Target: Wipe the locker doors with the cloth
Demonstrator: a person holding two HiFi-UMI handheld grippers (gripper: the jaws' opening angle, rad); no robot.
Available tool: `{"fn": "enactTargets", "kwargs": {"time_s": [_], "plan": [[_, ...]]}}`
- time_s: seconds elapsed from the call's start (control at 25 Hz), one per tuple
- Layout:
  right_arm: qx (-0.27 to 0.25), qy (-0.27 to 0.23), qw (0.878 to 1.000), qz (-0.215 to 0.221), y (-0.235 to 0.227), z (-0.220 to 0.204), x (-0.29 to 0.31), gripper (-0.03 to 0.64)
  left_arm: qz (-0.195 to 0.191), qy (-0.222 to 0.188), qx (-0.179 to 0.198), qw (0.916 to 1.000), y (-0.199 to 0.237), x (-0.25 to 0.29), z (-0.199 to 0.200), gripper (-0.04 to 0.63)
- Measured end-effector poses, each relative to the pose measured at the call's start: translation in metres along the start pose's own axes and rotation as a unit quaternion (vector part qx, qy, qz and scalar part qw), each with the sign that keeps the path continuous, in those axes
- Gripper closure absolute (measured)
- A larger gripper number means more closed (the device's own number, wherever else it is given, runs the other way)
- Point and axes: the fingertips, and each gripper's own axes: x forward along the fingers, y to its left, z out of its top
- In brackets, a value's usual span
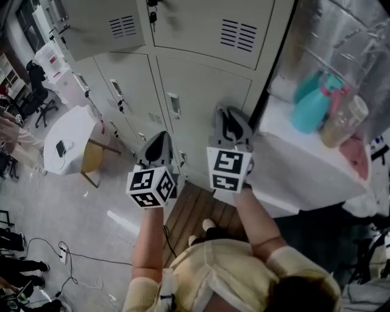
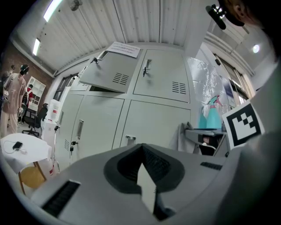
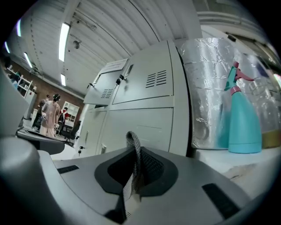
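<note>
Right gripper was clamped on a grey cloth, a fold of which stuck up from between its jaws. In the head view it was raised in front of a lower locker door; whether the cloth touched the door could not be told. Left gripper had its jaws pressed together on nothing, just beside the right one. A teal spray bottle stood on the white shelf right of the lockers.

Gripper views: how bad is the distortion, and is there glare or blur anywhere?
Left gripper view: strong fisheye, locker doors bow, corners go black, ceiling lights blow out. Right gripper view: same bowing, glare on foil. Head view: spray bottle soft.
</note>
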Motion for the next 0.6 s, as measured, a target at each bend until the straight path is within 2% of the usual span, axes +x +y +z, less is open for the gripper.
{"fn": "enactTargets", "kwargs": {"time_s": [0.32,0.6], "plan": [[0.005,0.006,0.996,0.091,0.063,-0.008,0.016,0.598,0.048,0.000,-0.008,0.9988,0.037,-0.015,-0.002,0.594],[0.013,0.022,0.989,0.143,0.108,-0.021,0.038,0.598,0.103,0.009,-0.010,0.9946,0.072,-0.036,-0.008,0.594]]}}
